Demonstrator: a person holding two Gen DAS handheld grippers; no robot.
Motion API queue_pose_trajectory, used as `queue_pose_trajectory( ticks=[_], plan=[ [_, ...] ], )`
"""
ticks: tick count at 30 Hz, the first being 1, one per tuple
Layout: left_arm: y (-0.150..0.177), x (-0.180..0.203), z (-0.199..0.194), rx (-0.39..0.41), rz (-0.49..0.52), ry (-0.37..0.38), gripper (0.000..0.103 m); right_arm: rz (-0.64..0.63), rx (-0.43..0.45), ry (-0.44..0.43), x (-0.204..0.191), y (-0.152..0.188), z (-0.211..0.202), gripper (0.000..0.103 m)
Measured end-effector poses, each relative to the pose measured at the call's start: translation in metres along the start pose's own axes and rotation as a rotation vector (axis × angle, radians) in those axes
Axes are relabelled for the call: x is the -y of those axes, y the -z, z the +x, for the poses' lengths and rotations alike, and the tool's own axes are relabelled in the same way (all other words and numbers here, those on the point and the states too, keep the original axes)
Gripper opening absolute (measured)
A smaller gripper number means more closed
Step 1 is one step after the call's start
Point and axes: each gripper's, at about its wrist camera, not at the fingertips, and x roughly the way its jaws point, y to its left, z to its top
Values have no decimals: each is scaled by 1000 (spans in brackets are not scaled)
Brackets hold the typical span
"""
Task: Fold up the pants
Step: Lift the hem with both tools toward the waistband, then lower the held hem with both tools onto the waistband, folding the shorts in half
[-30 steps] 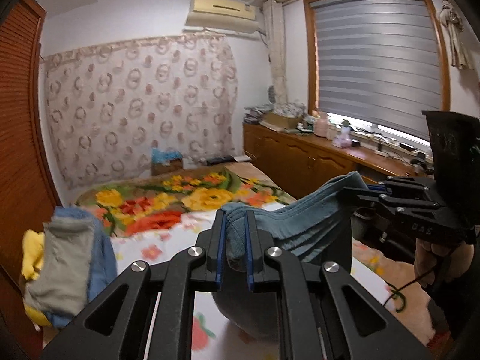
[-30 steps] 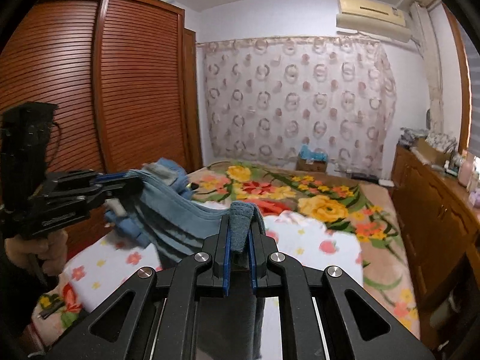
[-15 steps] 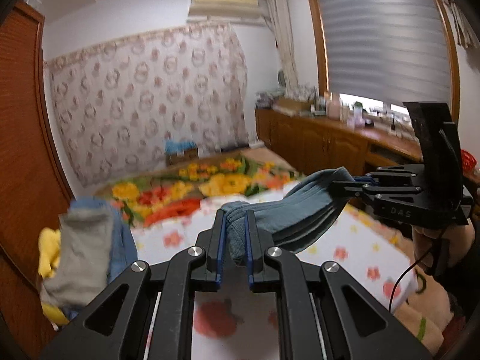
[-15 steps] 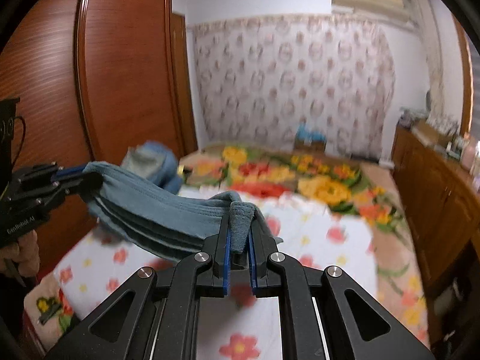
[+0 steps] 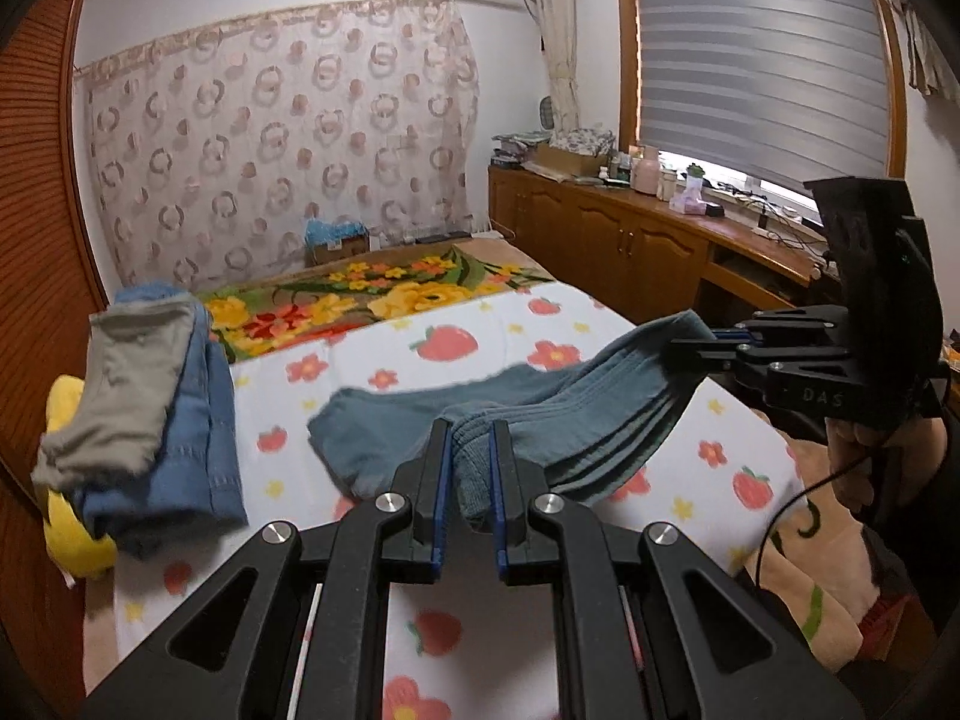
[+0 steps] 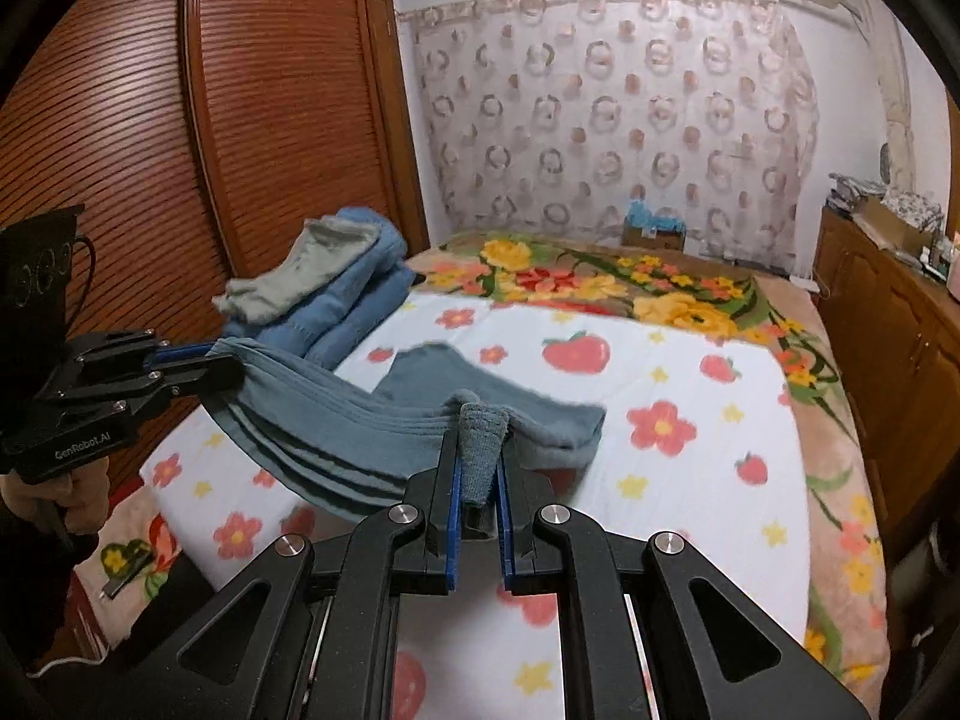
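Grey-blue ribbed pants [image 5: 540, 414] [image 6: 372, 426] hang stretched between both grippers, low over a white strawberry-print sheet [image 5: 420, 354] [image 6: 690, 372]; their far end lies on it. My left gripper [image 5: 470, 438] is shut on one bunched edge of the pants. In the right wrist view it shows at the left [image 6: 231, 363]. My right gripper [image 6: 480, 432] is shut on the other bunched edge, and shows at the right of the left wrist view [image 5: 696, 342]. A hand [image 5: 864, 438] holds its grip.
A stack of folded blue jeans [image 5: 198, 420] [image 6: 354, 300] with a grey garment [image 5: 120, 390] on top and a yellow one [image 5: 66, 528] below lies on the bed beside a wooden wardrobe [image 6: 210, 120]. A floral blanket [image 5: 372, 300] covers the bed's far end. Wooden cabinets [image 5: 630, 252] stand at the right.
Both grippers have come down toward the bed with the pants still gripped. The pants' hanging end has come to lie on the sheet.
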Motion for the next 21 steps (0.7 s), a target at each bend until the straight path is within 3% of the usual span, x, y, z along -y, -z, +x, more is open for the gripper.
queue_pose_trajectory(
  ticks=[8,21],
  plan=[
    [34,4,-12,-16,-38,21,12,9,-27,-29,0,22,-11,10],
    [64,20,-22,-48,-53,58,12,52,-57,-37,1,43,-18,10]
  ],
)
